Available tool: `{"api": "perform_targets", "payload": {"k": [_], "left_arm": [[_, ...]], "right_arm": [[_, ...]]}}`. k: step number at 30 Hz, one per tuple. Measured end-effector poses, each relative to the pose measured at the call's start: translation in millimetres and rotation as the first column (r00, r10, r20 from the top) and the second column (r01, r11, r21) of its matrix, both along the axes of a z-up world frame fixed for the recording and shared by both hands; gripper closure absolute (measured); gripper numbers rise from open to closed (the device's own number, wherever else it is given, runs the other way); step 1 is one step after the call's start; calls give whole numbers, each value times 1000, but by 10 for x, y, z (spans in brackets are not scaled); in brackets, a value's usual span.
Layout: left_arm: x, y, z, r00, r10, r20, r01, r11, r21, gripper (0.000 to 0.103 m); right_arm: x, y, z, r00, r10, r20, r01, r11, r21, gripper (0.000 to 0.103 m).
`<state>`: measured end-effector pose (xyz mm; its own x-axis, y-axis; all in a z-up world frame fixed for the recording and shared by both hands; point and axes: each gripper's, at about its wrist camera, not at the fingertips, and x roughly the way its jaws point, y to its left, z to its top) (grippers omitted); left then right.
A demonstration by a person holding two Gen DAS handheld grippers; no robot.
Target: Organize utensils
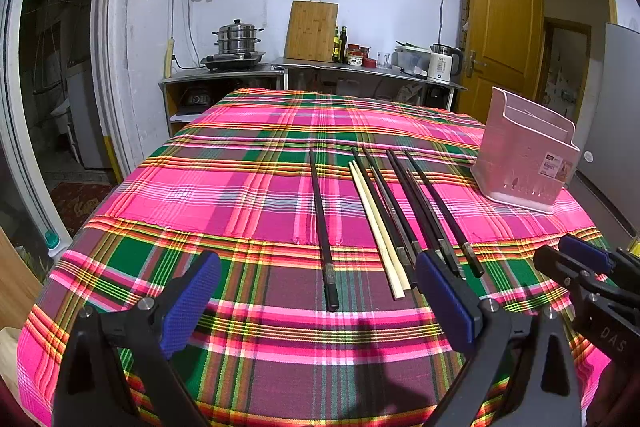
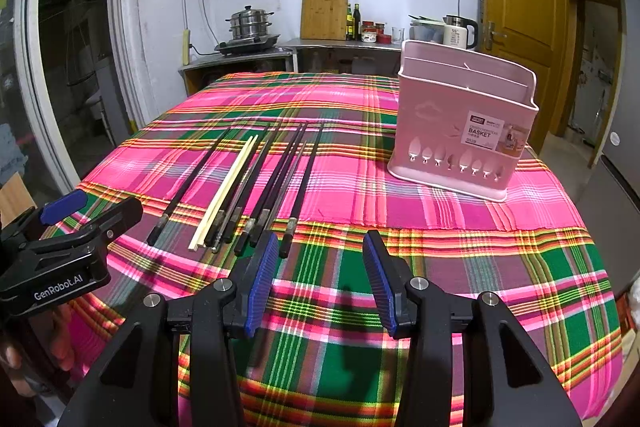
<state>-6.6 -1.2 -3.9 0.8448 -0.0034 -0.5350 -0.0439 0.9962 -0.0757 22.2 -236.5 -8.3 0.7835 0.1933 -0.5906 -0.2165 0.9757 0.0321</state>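
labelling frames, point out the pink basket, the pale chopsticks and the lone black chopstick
pink basket (image 2: 436, 131): right wrist view, front wall.
pale chopsticks (image 1: 378, 227): left wrist view, mid-length.
lone black chopstick (image 1: 322, 227): left wrist view, mid-shaft.

My views are bright and sharp, lit from overhead; soft shadows fall near me, and fisheye edges bend darkly.

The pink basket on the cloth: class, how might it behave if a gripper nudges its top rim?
The pink basket looks like thin plastic and seems empty, so probably light. Tall on a narrower base, it may tip or slide on the plaid cloth rather than resist.
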Motion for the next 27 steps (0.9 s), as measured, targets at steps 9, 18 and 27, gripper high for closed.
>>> {"api": "perform_targets", "payload": {"k": [9, 18, 27], "left_arm": [[1, -6, -6, 1000, 1, -2, -1, 1000, 3, 3], [89, -14, -24, 1000, -2, -19, 2, 1000, 5, 3], [367, 26, -13, 998, -11, -69, 12, 1000, 9, 3]], "right_arm": [[9, 0, -9, 1000, 1, -2, -1, 1000, 0, 58], [59, 10, -25, 1000, 3, -9, -3, 1000, -5, 58], [287, 29, 8, 1000, 7, -20, -8, 1000, -7, 58]]}}
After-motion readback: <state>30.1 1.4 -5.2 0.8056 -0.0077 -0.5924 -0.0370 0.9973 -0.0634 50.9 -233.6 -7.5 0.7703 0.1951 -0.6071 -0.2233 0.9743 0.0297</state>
